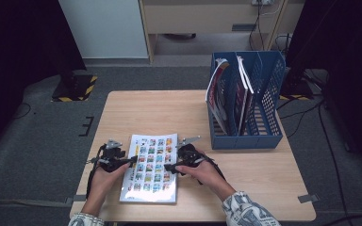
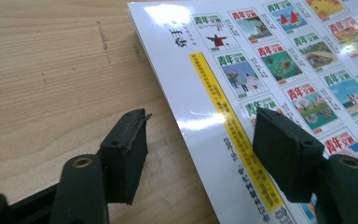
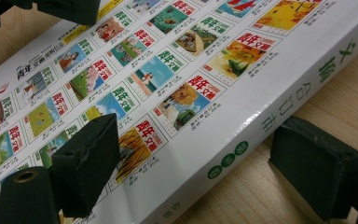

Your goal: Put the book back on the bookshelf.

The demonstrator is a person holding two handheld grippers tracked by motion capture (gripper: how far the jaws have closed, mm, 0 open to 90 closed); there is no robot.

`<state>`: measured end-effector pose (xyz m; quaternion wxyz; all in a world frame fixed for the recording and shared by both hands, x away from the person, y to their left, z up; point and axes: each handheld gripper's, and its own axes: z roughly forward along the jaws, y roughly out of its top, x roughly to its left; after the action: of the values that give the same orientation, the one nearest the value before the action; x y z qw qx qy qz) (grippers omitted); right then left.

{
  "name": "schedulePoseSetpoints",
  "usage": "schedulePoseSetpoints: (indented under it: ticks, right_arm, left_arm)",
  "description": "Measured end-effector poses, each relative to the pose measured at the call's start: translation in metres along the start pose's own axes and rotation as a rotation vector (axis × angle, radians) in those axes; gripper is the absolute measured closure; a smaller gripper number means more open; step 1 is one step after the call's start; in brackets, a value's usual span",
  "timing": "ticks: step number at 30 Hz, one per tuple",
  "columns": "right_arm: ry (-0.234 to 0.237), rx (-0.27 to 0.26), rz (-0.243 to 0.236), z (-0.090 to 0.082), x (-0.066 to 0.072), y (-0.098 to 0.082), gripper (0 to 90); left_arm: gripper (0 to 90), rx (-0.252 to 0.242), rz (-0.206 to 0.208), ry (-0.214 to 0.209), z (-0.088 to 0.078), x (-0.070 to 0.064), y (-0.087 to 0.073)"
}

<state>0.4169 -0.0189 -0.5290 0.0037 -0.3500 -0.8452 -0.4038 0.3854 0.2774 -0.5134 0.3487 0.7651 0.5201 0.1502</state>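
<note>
- Thick bound magazine volume (image 1: 151,168) lies flat, long axis running away from me.
- My left gripper (image 2: 198,154) straddles its left edge, jaws apart.
- My right gripper (image 3: 200,172) straddles its spine, jaws apart, not pinching.

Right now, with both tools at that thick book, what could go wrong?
The left tool straddles the book at its glossy open edge; it might pinch only the cover, or slip. The right tool straddles the thick spine, one pad on the table, and may not close around it.
</note>
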Motion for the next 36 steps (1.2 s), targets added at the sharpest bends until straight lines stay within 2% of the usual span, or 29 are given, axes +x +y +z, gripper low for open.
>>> schedulePoseSetpoints:
  ticks: [2,4,5,9,14,15,16,22,25,34,36]
  right_arm:
    - [0.0,-0.001,0.002,0.0,0.0,0.0,15.8]
    - [-0.001,-0.002,-0.005,0.0,0.0,0.0,15.8]
    - [-0.001,-0.003,-0.005,0.0,0.0,0.0,15.8]
    - [0.002,-0.004,0.0,0.0,-0.001,-0.001,16.0]
    - [0.032,-0.019,0.04,0.0,-0.004,0.0,17.4]
    - [0.045,-0.027,0.054,0.0,-0.004,0.0,19.3]
    - [0.059,-0.029,0.073,0.001,-0.004,0.001,19.5]
    - [0.08,-0.01,0.081,0.008,0.0,0.008,20.1]
    - [0.094,-0.002,0.105,0.009,0.0,0.01,20.6]
    - [0.106,0.006,0.121,0.015,0.0,0.017,22.0]
    - [0.129,0.012,0.124,0.017,0.001,0.019,23.4]
  left_arm:
    - [35.6,0.003,-0.005,-0.015,-0.001,-0.001,-0.003]
    - [35.9,0.009,-0.016,-0.048,-0.001,-0.002,-0.004]
    - [37.1,0.014,-0.024,-0.078,0.0,-0.004,-0.005]
    - [36.9,0.039,-0.023,-0.07,0.001,-0.005,-0.003]
    - [38.1,0.036,-0.1,-0.122,0.004,0.001,-0.007]
    - [38.3,0.03,-0.1,-0.127,0.004,0.002,-0.008]
    - [38.4,0.029,-0.098,-0.125,0.004,0.002,-0.008]
    - [38.5,0.028,-0.101,-0.123,0.004,0.001,-0.008]
    - [38.4,0.028,-0.102,-0.121,0.004,0.001,-0.008]
    - [38.6,0.025,-0.105,-0.123,0.004,0.001,-0.008]
    - [38.8,0.02,-0.097,-0.134,0.005,0.0,-0.008]
